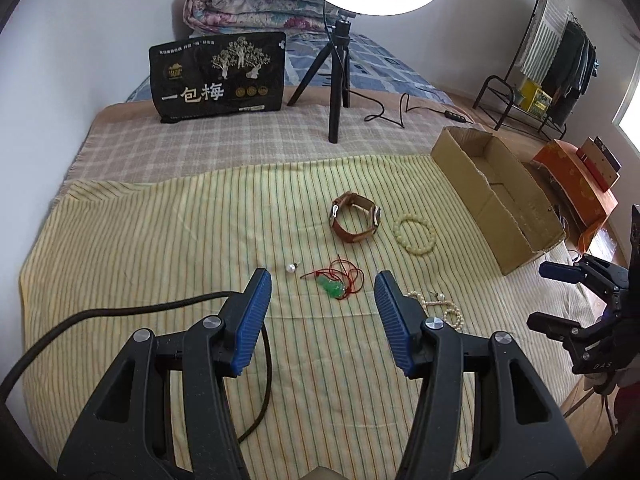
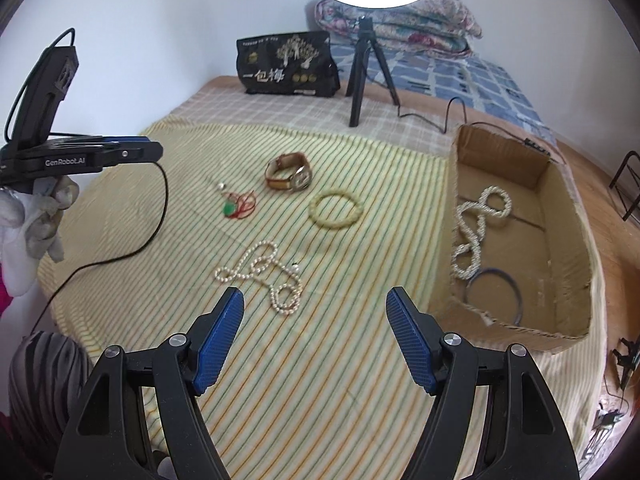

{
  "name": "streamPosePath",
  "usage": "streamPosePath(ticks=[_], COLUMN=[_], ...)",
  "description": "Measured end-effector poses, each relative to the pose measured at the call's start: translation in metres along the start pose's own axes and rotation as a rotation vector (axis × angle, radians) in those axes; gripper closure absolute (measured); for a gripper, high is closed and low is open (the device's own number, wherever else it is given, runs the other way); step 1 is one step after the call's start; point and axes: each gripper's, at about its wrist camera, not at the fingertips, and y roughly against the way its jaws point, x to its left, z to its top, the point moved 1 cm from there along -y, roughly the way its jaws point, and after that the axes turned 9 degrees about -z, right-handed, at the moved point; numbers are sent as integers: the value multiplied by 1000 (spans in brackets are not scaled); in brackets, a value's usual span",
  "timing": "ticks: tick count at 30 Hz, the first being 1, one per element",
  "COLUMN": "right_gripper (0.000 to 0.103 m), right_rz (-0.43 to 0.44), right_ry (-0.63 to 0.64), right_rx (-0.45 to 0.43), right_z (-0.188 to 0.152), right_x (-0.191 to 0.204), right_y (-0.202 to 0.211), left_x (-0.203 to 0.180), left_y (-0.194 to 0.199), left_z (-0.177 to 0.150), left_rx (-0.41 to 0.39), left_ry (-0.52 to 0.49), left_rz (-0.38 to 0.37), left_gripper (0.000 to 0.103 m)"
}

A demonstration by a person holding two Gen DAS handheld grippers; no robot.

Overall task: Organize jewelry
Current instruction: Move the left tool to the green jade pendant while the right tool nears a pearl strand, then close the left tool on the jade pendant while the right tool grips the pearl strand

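Pearl necklace (image 2: 266, 276) lies just beyond right gripper (image 2: 315, 300) fingers.

Bed (image 1: 120, 136): striped cloth (image 1: 160, 240), cardboard box (image 1: 516, 240), tripod (image 1: 338, 80).

- cloth (image 1: 160, 240): yellow, thin green/orange stripes
- watch (image 1: 354, 218): brown strap
- pendant (image 1: 332, 288): green, red cord
- bracelet (image 2: 336, 210): pale yellow
- box (image 2: 560, 280): tan cardboard

The right gripper (image 2: 314, 300) hangs wide open over the striped cloth (image 2: 360, 360), just above a pearl necklace (image 2: 262, 276). Farther off lie a yellow bead bracelet (image 2: 336, 209), a brown watch (image 2: 289, 172) and a green pendant (image 2: 230, 209) on red string. The cardboard box (image 2: 560, 280) on the right holds a thick white bead chain (image 2: 478, 232) and a blue ring (image 2: 494, 292).
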Motion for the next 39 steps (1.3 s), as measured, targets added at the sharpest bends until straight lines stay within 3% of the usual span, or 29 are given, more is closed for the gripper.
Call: streamPosePath(ticks=[7,9,16,20,26,28,39], right_gripper=[31,35,36,43,44,44,44], right_rz=[41,52,65,74,87,92,92], right_ry=[37,51,67,73,76,80,92], right_rx=[48,63,99,113,129,132,134], right_z=[-6,-7,-10,-10,-10,-10,-10], right_x=[16,20,26,28,30,31,35], right_y=[-26,-33,-52,-60,-73,-76,-84], left_x=[-7,-8,-10,-7,1,3,6], left_y=[-27,-34,-63,-79,-99,-104,-118], left_z=[-11,-13,-19,-19,-17,-16,-14], left_rx=[43,55,99,120,139,147,145], left_ry=[-12,-14,-14,-10,9,17,19], left_rz=[-25,-30,-28,-19,3,9,2], left_gripper=[48,58,58,58,59,65,66])
